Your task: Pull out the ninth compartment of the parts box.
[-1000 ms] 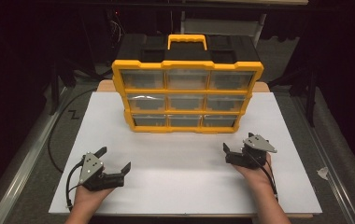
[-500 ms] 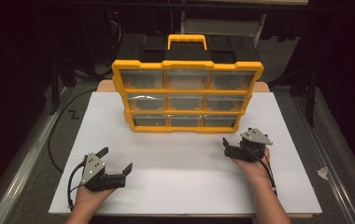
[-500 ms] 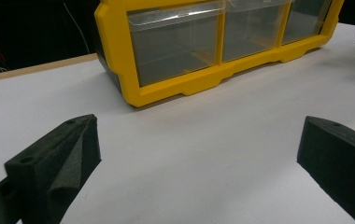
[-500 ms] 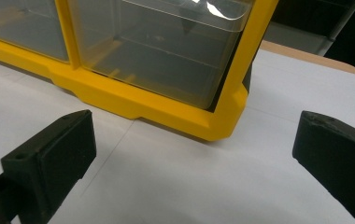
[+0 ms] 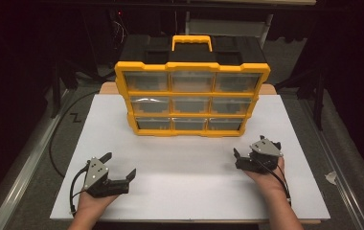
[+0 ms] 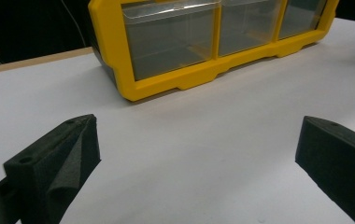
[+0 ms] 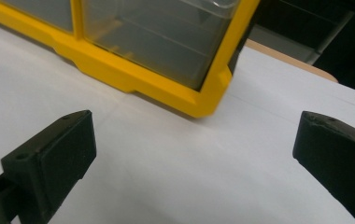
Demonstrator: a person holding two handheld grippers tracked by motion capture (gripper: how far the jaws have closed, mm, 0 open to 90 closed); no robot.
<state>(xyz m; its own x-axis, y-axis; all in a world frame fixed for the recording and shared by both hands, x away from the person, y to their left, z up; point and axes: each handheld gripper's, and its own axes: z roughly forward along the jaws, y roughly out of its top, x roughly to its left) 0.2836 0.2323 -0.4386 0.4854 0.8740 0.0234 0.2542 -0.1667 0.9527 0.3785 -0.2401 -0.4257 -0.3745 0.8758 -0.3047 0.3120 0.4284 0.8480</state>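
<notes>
1. High view: a yellow and black organizer case is standing upright toward the far middle of the white tabletop, with its yellow carry handle sticking up on top. Its front is facing the person, showing three rows of three clear drawers. The left gripper is sitting at the near left, held in the person's left hand, fingers spread wide apart with nothing between them, pointing roughly right and far. The right gripper is sitting at the near right in the right hand, just in front of the case's bottom right corner but not touching it. Its fingers are looking apart too. Both have a grey three-cornered plate on top and a black cable trailing back toward the person.

2. Left gripper view: the two black fingers are standing wide open, one at each lower edge, with bare white tabletop between them. The organizer case is sitting farther off across the top, and you're looking at its bottom row of clear drawers and its yellow frame corner. Well apart from the fingers.

3. Right gripper view: same deal, black fingers spread wide with only tabletop in the gap. The organizer case is filling the upper left, its bottom yellow corner pointing down toward the middle, near but not touching. A strip of wooden edge is peeking out past the white sheet at the upper right.
</notes>
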